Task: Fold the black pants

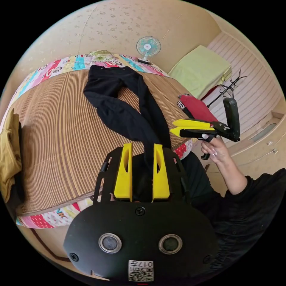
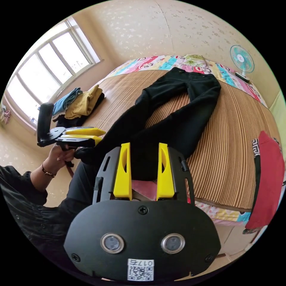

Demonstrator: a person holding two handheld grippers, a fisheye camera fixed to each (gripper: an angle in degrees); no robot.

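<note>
Closest to the lens in the left gripper view is the left gripper [image 1: 143, 175] itself, jaws spread apart with the end of one pant leg running between them, though I can't tell if either jaw actually touches the cloth. The right gripper [image 1: 178, 127] pops up in that same view off to the side, held in a hand [image 1: 215, 149], its jaws nearly together with nothing between them. In its own view, though, the jaws stand apart, so I can't say which it is. The black pants [image 2: 178, 119] lie spread out on the bamboo mat [image 2: 232, 143] covering the bed, waistband at the far end near the colourful sheet [image 2: 155, 63] and the legs splayed toward the near edge, cuffs close to the person. They look soft and floppy, probably light-ish, so they'll drape and bunch rather than hold shape. I'd guess the cuffs or the waistband corners are the sensible places to pinch. A small fan [image 1: 148, 47] sits past the bed, and a pile of clothes [image 2: 80, 102] on the mat.
</note>
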